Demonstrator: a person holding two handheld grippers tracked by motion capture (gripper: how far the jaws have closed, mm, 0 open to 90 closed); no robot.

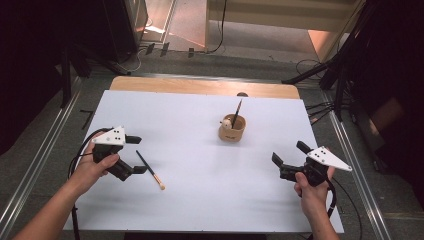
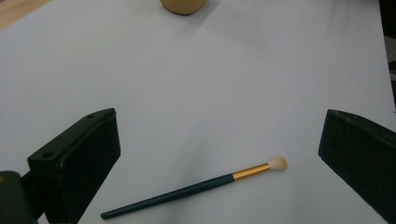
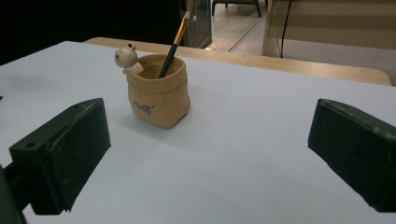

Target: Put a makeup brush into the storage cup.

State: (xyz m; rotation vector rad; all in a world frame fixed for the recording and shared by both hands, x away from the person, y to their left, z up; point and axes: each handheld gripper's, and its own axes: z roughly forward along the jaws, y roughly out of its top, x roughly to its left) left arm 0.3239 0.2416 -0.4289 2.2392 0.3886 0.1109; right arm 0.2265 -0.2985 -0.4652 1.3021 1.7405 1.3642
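The left tongs (image 1: 134, 155) hang released just beside the loose brush (image 1: 150, 169), which lies flat on the counter (image 1: 200, 200), well left of the cup (image 1: 232, 128). Pickup seems to be in hand: next, lower and clench on its handle. The right tongs (image 1: 287, 159) wait released.

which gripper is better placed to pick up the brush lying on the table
Left. The left gripper sits right beside the loose brush, and in the left gripper view the brush lies between its open jaws. The right gripper is open too, but across the table, facing the cup.
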